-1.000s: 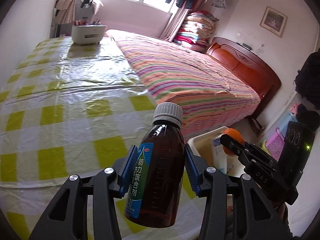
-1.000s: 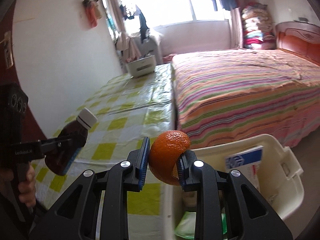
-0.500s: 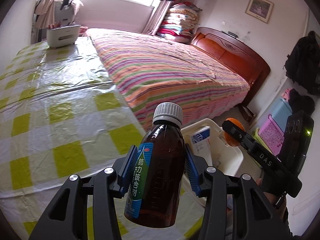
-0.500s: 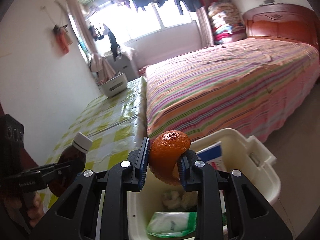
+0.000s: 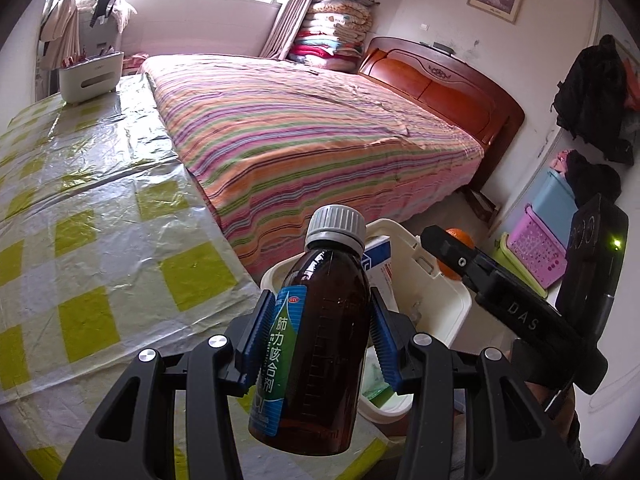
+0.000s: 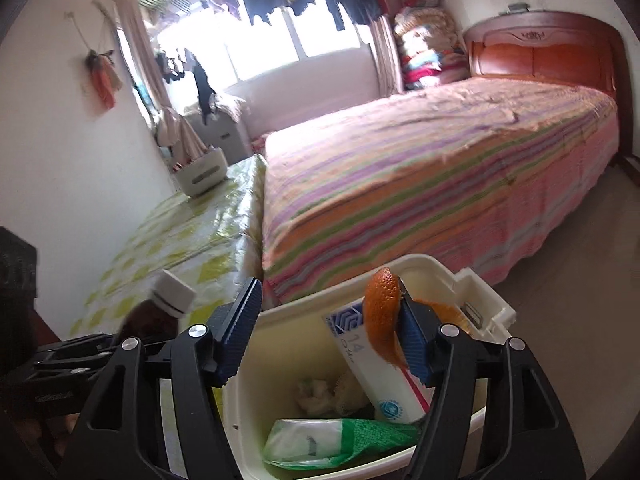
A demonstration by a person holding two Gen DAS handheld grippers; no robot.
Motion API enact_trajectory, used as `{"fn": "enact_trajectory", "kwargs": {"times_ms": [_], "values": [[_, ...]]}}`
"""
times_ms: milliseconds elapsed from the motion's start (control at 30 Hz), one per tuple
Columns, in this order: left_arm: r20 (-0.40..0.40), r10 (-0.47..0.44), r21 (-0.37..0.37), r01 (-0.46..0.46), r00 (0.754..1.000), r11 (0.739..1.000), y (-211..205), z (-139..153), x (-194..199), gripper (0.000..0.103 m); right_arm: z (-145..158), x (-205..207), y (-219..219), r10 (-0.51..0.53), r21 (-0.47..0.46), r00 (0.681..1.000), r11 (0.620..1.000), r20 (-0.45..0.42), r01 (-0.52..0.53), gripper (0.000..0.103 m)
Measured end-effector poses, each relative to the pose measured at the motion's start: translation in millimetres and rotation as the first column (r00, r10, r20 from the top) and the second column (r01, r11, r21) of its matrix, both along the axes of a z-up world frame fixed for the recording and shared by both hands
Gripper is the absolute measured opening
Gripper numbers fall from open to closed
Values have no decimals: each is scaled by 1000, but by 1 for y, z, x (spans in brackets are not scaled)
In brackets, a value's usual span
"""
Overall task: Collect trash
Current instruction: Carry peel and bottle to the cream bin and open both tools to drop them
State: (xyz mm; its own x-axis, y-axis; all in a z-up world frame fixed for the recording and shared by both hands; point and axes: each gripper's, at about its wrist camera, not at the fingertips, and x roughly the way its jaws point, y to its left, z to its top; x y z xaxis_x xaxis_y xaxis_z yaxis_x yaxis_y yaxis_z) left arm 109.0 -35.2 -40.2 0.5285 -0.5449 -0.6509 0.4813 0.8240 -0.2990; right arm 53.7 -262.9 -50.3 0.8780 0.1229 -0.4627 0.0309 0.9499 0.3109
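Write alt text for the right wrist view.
The right gripper, jaws just opened, hangs over a cream bin; orange peel clings to one pad. The bin holds a box, tissue and a green bag; a striped bed lies beyond.

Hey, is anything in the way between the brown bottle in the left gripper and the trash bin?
Nothing visible blocks it. The brown bottle sits clamped in the left gripper, and the cream bin lies open just beyond. The right gripper hangs over the bin's far side, orange peel against one pad.
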Motion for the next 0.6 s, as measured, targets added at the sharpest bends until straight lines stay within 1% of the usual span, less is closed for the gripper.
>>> {"fn": "enact_trajectory", "kwargs": {"times_ms": [33, 100, 133, 167, 233, 300, 367, 400, 433, 467, 500, 533, 600], "values": [[0, 1, 0, -1, 1000, 1000, 0, 0, 0, 45, 4, -4, 1, 12, 8, 999, 1000, 39, -13, 67], [-2, 1, -2, -1, 1000, 1000, -1, -1, 0, 45, 10, -10, 6, 13, -15, 995, 1000, 94, -11, 75], [-3, 2, -3, -2, 1000, 1000, -1, 0, 1, 45, 10, -9, 11, 18, -43, 996, 999, 92, -14, 75], [-4, 4, -3, -4, 1000, 1000, -1, -1, 2, 45, 5, -3, 16, 17, -65, 998, 998, 55, -14, 75], [-8, 5, -2, -5, 1000, 1000, -1, -2, 3, 45, 1, 1, 16, 8, -43, 999, 999, 34, -7, 75], [-9, 8, -2, -8, 1000, 1000, 0, -2, 3, 45, 3, 0, 16, -2, -34, 998, 999, 56, 4, 75], [-11, 7, -2, -7, 1000, 1000, 0, -3, 3, 45, -1, 5, 18, 16, -17, 999, 1000, 36, -15, 74], [-9, 7, 0, -7, 1000, 1000, 1, -3, 3, 45, -5, 8, 21, 41, 5, 999, 999, 17, -41, 75], [-8, 9, 1, -9, 1000, 1000, 1, -3, 3, 45, -3, 6, 24, 55, 10, 998, 998, 37, -56, 75], [-9, 10, -1, -10, 1000, 1000, 2, -2, 4, 45, 4, -1, 31, 70, -13, 993, 998, 99, -69, 75], [-9, 10, -2, -10, 1000, 1000, 2, -2, 4, 45, 8, -5, 36, 71, -48, 988, 997, 135, -65, 76], [-8, 12, -3, -12, 1000, 1000, 3, -1, 4, 45, 8, -5, 40, 69, -68, 988, 996, 140, -60, 77], [-7, 18, -4, -18, 1000, 1000, 4, -1, 4, 45, -2, 8, 42, 60, -46, 996, 997, 59, -58, 77]]}}
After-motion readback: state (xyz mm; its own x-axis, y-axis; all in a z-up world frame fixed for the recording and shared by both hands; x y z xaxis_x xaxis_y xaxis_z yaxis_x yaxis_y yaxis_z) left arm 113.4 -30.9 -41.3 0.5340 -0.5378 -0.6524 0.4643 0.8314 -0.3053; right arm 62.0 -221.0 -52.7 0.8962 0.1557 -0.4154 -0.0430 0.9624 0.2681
